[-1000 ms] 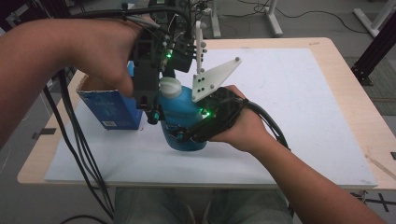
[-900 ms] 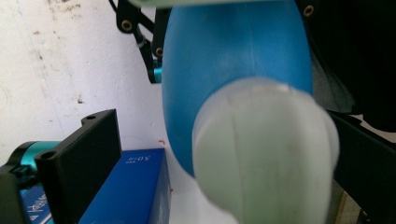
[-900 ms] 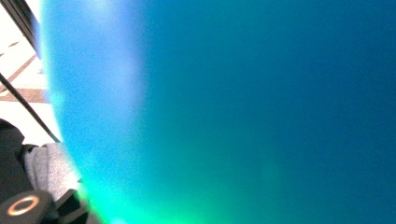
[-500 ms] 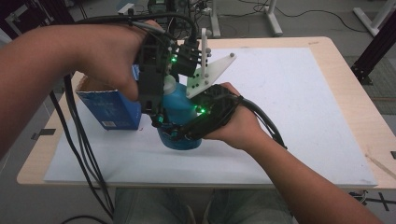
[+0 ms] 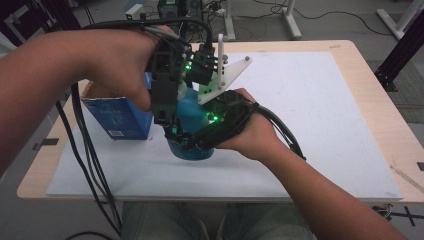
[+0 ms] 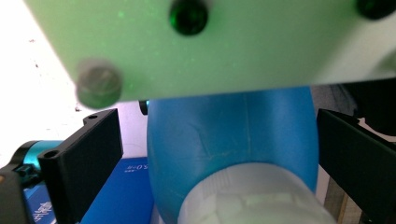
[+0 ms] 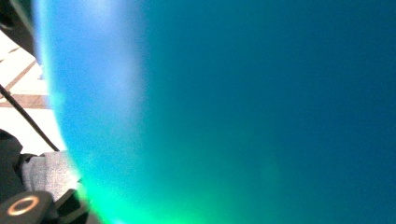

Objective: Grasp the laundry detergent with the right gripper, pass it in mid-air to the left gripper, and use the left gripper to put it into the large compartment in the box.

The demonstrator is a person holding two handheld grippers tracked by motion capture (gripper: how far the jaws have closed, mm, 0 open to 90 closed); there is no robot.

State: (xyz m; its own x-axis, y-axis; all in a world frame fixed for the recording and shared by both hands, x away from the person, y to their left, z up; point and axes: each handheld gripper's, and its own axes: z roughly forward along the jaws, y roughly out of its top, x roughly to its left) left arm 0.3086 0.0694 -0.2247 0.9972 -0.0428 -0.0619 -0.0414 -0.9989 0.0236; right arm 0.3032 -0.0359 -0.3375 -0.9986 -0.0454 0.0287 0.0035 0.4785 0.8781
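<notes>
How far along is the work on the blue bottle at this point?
Done: the right gripper is clamped on the blue bottle, which stands on the white mat beside the blue box. In hand: the left gripper straddles the bottle's white cap, its jaws apart on either side, not yet pressing. Left: closing on the cap and, probably, unscrewing it; the cap is still on.

Black claws (image 5: 172, 131) — green lights, black cables, bare forearms.
</notes>
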